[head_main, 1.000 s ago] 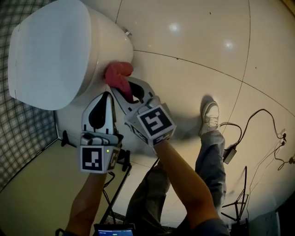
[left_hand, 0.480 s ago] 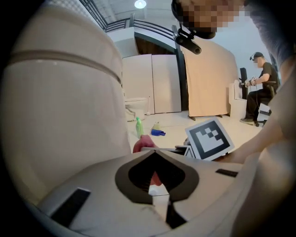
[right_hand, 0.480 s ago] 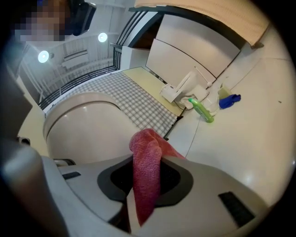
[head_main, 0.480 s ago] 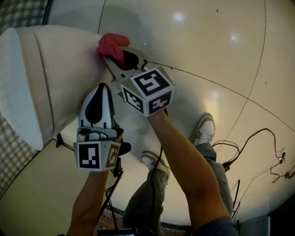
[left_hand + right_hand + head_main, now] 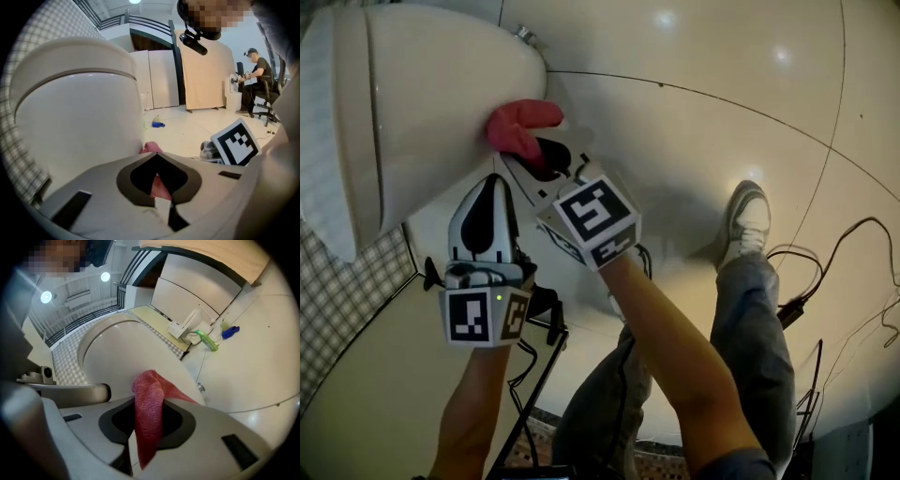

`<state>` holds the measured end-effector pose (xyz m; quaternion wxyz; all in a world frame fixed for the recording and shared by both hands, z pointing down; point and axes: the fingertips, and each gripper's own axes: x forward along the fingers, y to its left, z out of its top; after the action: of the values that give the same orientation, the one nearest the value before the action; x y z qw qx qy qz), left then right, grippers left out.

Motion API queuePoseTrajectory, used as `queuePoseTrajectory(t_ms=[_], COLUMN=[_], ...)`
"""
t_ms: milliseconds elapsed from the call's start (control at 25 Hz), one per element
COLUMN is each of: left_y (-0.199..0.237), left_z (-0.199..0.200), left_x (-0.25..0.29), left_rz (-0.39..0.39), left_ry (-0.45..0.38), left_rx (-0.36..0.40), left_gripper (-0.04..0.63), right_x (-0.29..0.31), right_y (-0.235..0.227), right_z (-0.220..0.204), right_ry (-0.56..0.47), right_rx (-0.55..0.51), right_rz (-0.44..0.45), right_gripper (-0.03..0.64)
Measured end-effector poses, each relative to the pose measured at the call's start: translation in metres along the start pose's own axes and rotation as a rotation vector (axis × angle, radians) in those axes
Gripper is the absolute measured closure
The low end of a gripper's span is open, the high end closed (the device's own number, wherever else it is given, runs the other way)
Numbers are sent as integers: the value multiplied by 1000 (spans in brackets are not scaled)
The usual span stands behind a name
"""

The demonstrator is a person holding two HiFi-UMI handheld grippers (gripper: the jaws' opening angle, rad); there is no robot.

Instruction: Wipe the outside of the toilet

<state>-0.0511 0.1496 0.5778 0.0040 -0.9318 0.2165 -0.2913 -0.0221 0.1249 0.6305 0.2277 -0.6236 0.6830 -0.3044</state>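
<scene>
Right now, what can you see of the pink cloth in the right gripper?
The pink cloth looks like a fuzzy terry rag, bunched into a thick fold. The right gripper is shut on its middle. One loose end trails back between the jaws, and the rounded front end bulges past them and presses against the outer side of the white toilet bowl. No dirt or wet marks can be made out on it.

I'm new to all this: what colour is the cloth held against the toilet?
Pinkish red; the cloth shows best in the right gripper view.
</scene>
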Motion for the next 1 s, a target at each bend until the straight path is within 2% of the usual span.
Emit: queuePoseTrajectory(t_ms=[120,200,400,560,720,880,1000], left_y=[6,13,8,2,-13,-27,-22], left_z=[-12,-18,-42,-43,-26,-14,-11], left_x=[-26,-32,-19,2,42,84,105], left_rz=[-2,13,-6,-20,-43,-80,-67], left_ry=[11,15,-10,-21,-40,-53,-89], left_rx=[40,41,34,21,21,-17,-17], left_gripper=[583,583,583,583,583,583,583], right_x=[-4,-2,1,-1,4,33,52], right_y=[34,47,39,2,-63,-97,-116], right_z=[-19,-33,-64,-50,-24,-6,2], right_ry=[-56,-64,-39,-50,-35,-25,-24], right_rx=[44,80,52,30,47,31,17], right_rz=[8,4,6,-36,-109,-52,-25], right_gripper=[532,532,531,531,531,531,531])
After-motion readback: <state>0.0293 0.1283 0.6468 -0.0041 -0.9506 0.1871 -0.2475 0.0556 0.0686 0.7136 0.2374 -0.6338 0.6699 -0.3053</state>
